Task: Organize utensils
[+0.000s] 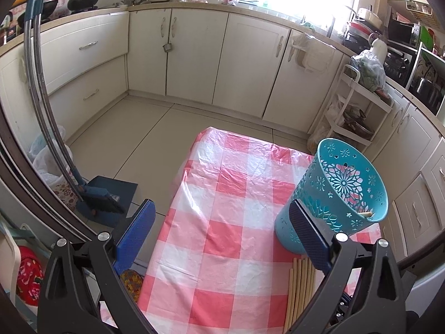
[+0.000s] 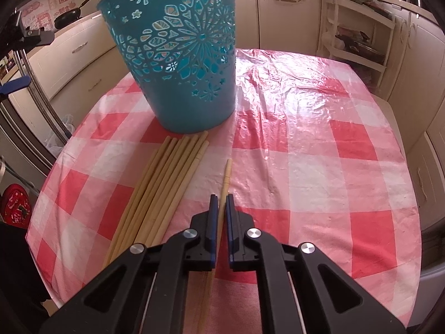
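One loose chopstick (image 2: 225, 178) sits pinched between the pressed-together blue pads of the right gripper (image 2: 221, 201), lying on the pink checked tablecloth (image 2: 306, 144) just right of the bundle. Going left to right: the bundle of chopsticks (image 2: 167, 183) fans out flat on the cloth, tips just short of the teal cut-out holder (image 2: 178, 55), which stands upright on the table. Over on the other camera, the left gripper (image 1: 222, 228) hangs spread wide and empty, its right finger (image 1: 308, 236) in front of the holder, where one chopstick tip (image 1: 366, 214) pokes out at the rim.
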Demonstrator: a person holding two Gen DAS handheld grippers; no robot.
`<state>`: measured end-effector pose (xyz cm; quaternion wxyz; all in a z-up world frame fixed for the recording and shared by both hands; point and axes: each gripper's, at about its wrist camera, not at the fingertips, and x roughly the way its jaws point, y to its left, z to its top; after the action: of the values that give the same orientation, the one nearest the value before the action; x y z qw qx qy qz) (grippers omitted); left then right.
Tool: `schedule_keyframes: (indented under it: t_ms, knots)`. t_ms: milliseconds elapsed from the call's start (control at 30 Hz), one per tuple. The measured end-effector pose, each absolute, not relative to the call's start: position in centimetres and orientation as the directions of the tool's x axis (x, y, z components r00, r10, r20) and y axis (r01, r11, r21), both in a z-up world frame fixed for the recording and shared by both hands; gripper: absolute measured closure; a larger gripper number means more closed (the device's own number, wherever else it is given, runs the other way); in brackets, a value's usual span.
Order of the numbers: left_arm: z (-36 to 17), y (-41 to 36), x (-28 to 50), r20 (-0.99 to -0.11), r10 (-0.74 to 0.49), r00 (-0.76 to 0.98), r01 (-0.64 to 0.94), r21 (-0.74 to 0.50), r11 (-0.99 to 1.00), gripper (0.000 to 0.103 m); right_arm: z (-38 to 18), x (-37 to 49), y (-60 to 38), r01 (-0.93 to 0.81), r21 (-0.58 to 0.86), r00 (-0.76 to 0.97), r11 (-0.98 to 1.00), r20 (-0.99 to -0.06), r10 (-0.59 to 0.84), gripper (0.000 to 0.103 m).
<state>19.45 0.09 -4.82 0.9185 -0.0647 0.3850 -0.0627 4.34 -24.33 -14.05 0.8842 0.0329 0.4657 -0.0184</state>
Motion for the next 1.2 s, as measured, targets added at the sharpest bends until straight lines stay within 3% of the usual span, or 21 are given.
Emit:
schedule_keyframes:
  t_ms: [667,1200]
  knots:
    - [-5.4,0.9,20.1,-0.708,-0.148,0.691,0.03,-0.177,0.984,0.01,-10.3,2.9,-26.5,0.121,0.241,0.641,0.963,-0.76,0.11,0.098]
    - [-5.7,3.7,20.5,-0.71,-0.129,0.692,-0.066,-0.241,0.968,0.01,3.9,4.6,-23.9,-0.056,0.275,0.843,0.96,-0.502,0.193,0.098]
